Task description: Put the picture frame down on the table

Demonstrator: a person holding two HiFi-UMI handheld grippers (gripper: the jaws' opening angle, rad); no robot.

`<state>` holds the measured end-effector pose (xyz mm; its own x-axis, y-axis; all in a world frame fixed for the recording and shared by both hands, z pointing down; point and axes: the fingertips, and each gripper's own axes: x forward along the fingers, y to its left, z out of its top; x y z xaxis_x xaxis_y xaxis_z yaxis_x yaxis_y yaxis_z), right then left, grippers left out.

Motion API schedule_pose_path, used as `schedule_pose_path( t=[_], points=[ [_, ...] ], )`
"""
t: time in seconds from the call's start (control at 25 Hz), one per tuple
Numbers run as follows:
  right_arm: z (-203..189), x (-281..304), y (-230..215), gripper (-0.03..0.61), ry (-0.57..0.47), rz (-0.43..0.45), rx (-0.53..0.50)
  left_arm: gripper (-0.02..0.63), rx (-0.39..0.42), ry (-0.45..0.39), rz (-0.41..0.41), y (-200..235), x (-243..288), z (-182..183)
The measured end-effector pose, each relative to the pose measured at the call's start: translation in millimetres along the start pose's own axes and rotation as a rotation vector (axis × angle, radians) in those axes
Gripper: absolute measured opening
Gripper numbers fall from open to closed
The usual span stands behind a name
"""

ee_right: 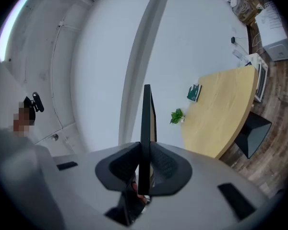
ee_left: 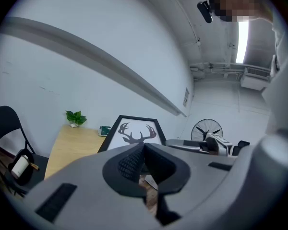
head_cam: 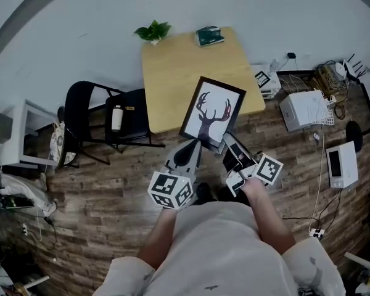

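A black picture frame [head_cam: 211,113] with a deer-antler print hangs tilted over the near right edge of the light wooden table [head_cam: 172,73]. My right gripper [head_cam: 227,139] is shut on its lower right edge. In the right gripper view the frame [ee_right: 146,114] stands edge-on between the pads of that gripper [ee_right: 145,148]. My left gripper [head_cam: 191,145] sits at the frame's lower left corner. In the left gripper view its jaws [ee_left: 143,150] are shut, with nothing visible between them. The frame [ee_left: 137,131] shows face-on just beyond them.
A small potted plant [head_cam: 153,31] and a green book [head_cam: 209,36] sit at the table's far edge. A black folding chair [head_cam: 105,119] holding a bottle [head_cam: 116,118] stands left of the table. White boxes [head_cam: 305,110] and cables lie on the floor to the right.
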<state>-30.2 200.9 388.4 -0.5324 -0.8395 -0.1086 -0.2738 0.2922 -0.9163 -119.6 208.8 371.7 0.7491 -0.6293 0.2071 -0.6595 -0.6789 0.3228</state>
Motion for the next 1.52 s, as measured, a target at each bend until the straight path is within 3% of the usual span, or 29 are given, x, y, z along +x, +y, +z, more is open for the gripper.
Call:
schedule_pose_path(
  t=[0.44,0.88,1.12,1.52],
  points=[
    [-15,3,-6,0.064,0.002,0.002,0.036,0.008,-0.001,0.003,-0.015,6,-7,-8],
    [6,33,-17,0.066,-0.006,-0.038,0.089,0.008,-0.031,0.049,-0.020,36,19,12],
    [-1,27,-31,0.065,0.006,-0.035,0.065,0.008,-0.023,0.043,-0.007,35,17,-6],
    [21,56,-52,0.066,0.045,-0.021,0.077,0.007,-0.021,0.049,0.027,59,49,1]
  ],
)
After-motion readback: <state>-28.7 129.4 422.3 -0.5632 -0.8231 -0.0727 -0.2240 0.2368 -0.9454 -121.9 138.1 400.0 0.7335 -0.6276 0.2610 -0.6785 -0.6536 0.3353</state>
